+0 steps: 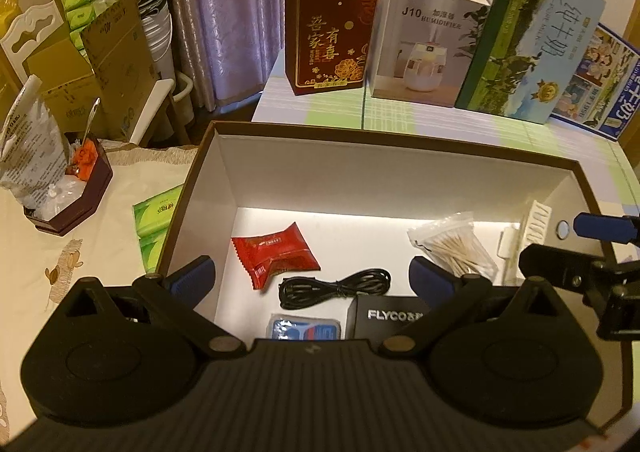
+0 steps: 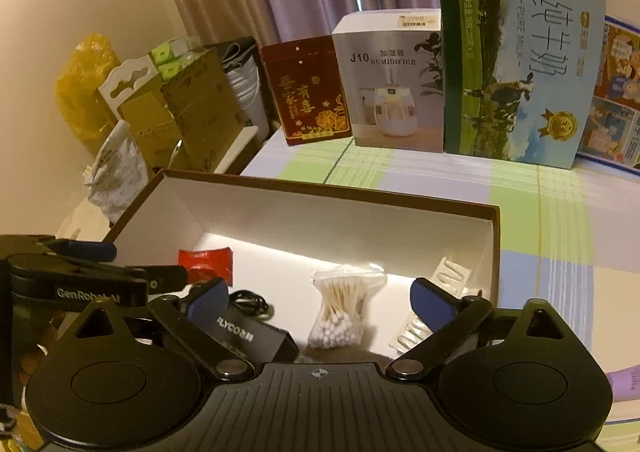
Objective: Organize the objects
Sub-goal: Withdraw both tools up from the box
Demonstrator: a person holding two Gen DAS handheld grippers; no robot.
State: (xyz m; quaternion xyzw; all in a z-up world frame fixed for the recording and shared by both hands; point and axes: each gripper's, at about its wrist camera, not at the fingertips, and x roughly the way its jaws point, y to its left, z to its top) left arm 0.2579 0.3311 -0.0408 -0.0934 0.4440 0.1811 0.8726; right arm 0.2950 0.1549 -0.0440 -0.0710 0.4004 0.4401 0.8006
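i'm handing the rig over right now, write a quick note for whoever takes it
Left gripper: jaws open, empty, over the box.
Right gripper: jaws open, empty, above the cotton swabs.
In the box: red snack packet, black cable, FLYCO box, blue packet, cotton swabs, white comb.
Done: those six are in.
Left: nothing loose is clearly waiting; check the table.

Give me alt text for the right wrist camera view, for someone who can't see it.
The open right gripper hovers empty over an open white-lined box holding a bag of cotton swabs, a red packet, a black cable and a black FLYCO box. The left gripper reaches in from the left; cartons stand behind on a checked tablecloth.
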